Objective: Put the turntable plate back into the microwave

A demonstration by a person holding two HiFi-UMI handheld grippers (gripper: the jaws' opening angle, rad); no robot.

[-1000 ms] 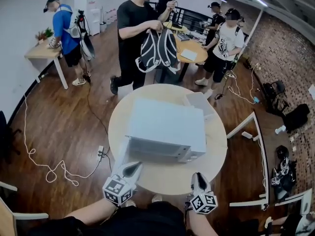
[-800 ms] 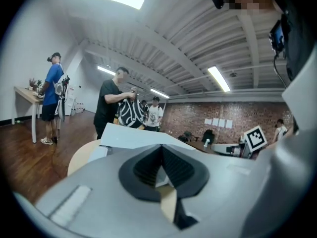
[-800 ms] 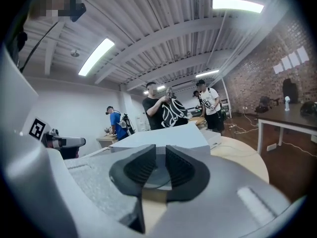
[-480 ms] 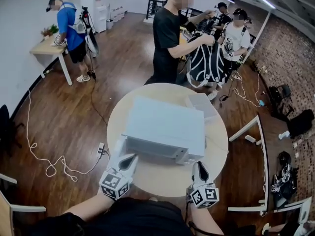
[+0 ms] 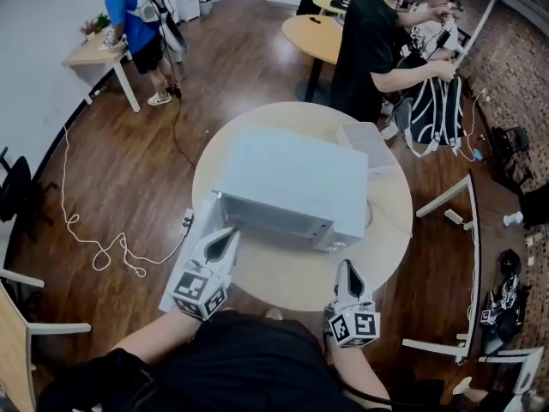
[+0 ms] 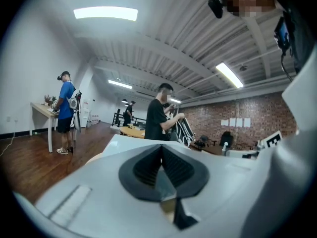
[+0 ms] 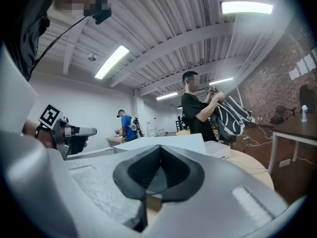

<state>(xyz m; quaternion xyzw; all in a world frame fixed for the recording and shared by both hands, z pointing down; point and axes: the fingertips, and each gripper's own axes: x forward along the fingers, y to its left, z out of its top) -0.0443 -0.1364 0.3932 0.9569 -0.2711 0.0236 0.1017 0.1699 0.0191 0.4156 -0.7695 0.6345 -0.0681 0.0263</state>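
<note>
Person's dark-clothed lap and forearms fill the bottom of the head view.

Left gripper (image 5: 228, 237): jaws together in its own view (image 6: 161, 148), pads meeting, nothing between them. Marker cube (image 5: 197, 293) sits near the wrist. The tip hangs in front of the microwave's left front corner; cannot tell whether it touches.

Right gripper (image 5: 346, 269): jaws have just been closing and stand fully together (image 7: 159, 148), nothing between them. It hovers over the near edge of the round table (image 5: 390, 251), apart from the microwave.

Microwave (image 5: 300, 178): pale grey-white box in the middle of the round table, front face toward the person. A white panel (image 5: 182, 269) angles out from its left front corner, apparently the open door.

Turntable plate: not made out in any view, neither on the table nor in either gripper.

White box (image 5: 371, 146): on the table, just behind the microwave's far right corner.

White cable (image 5: 94, 251): loops over the wooden floor left of the table.

Beyond the table: a person in black (image 5: 367, 45) handles a black-and-white backpack (image 5: 433, 110). Second round table (image 5: 319, 33) stands behind.

Far left: a person in blue (image 5: 129, 7) stands at a wooden desk (image 5: 96, 54) by the white wall.
</note>
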